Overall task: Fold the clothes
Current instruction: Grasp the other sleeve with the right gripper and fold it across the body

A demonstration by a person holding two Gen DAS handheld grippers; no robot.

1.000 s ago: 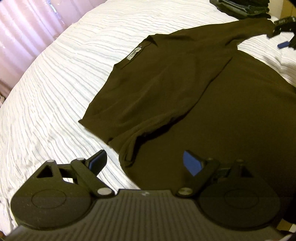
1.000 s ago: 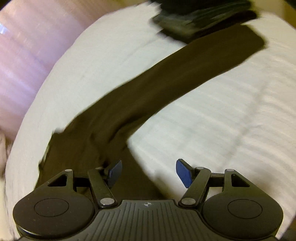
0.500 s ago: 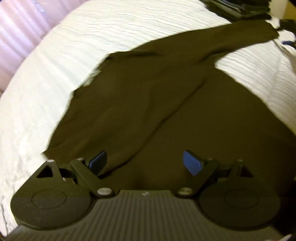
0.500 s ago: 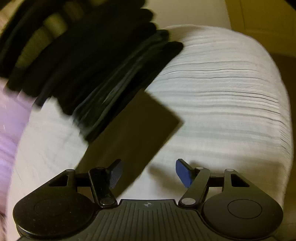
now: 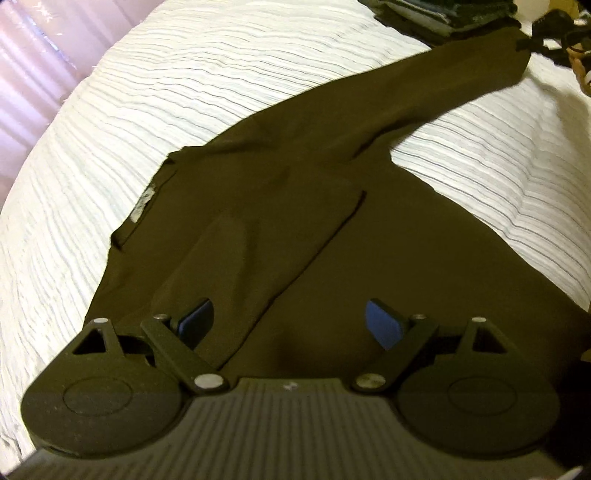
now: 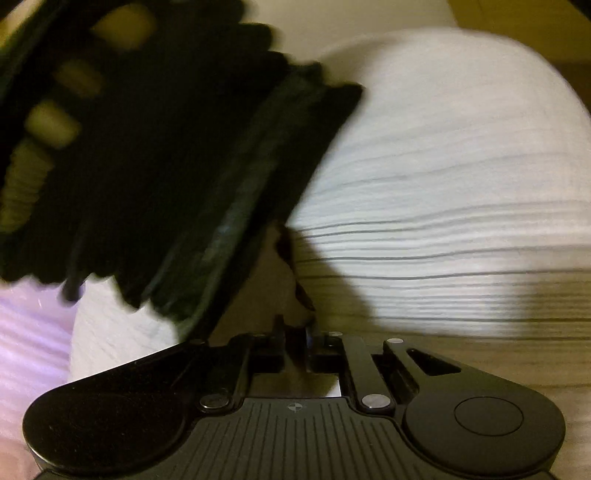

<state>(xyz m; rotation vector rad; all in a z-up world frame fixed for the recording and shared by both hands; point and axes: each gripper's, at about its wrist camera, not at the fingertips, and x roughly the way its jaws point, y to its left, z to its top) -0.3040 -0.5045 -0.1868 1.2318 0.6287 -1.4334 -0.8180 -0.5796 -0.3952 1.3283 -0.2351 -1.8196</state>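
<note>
The dark shirt (image 5: 280, 221) fills mid-frame on the white bed (image 5: 184, 74), one sleeve (image 5: 424, 88) stretching to the upper right. The right tool (image 6: 295, 332) is pinched on that sleeve's cuff; pulling too far could drag the body askew. Only the left view shows the left tool (image 5: 288, 321) spread wide, holding nothing. The right view alone shows the nearby dark pile (image 6: 166, 166) in detail.

A bed covered in a white ribbed bedspread (image 5: 258, 74) fills the room's foreground. Pale pink curtains (image 5: 33, 55) hang beyond its far left edge, glowing with daylight, while a yellowish wall (image 6: 517, 22) stands behind it.
</note>
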